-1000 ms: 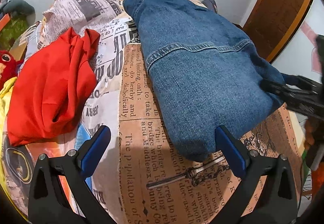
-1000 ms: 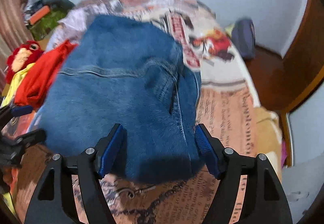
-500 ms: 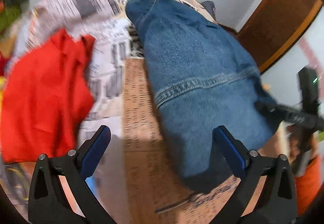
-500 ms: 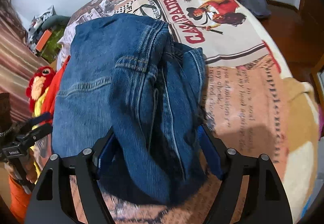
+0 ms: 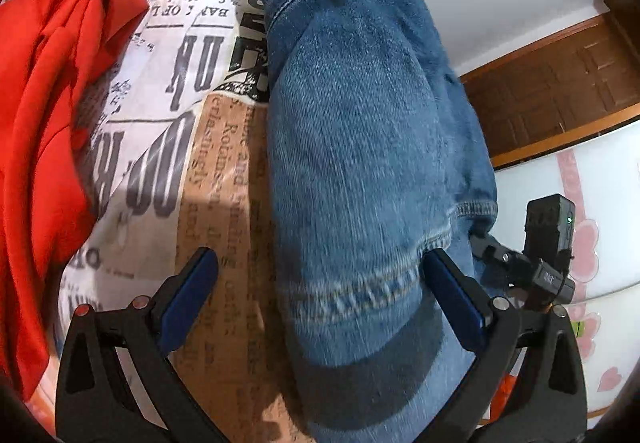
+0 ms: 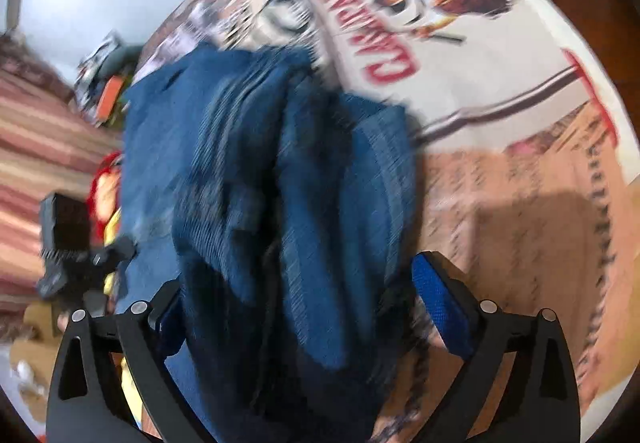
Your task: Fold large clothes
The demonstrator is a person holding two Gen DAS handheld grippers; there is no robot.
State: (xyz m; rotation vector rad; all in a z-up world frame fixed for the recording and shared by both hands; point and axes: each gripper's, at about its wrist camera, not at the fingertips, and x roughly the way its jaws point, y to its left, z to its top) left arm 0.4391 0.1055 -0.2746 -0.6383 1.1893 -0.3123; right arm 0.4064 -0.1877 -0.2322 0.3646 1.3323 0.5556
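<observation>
The left gripper stands with its black arms and blue pads spread wide. Its left pad hangs over bare bedcover; its right pad lies at the edge of the folded blue denim jeans, but no pinch shows. The jeans lie between the jaws and run away up the bed, with a pale stitched seam crossing just ahead of the pads and a hem at the far end.

The right gripper has just been opening its jaws, and they now stand wide apart with the bunched denim between them. Its right pad is clear of the cloth; the left pad is hidden behind a fold, so contact there cannot be told. This view is smeared by motion.

Each gripper shows at the edge of the other's view, as a black block beside the jeans.

The jeans rest on a newspaper-print bedcover in tan and white panels. In the left wrist view the large black letters are upside down and cut off; small columns of type on the tan panel are too soft to read beyond "and". In the right wrist view red block capitals begin "CAS", the rest blurred, beside a red and orange printed figure.

A crumpled bright red garment lies on the cover left of the jeans, apart from them.
</observation>
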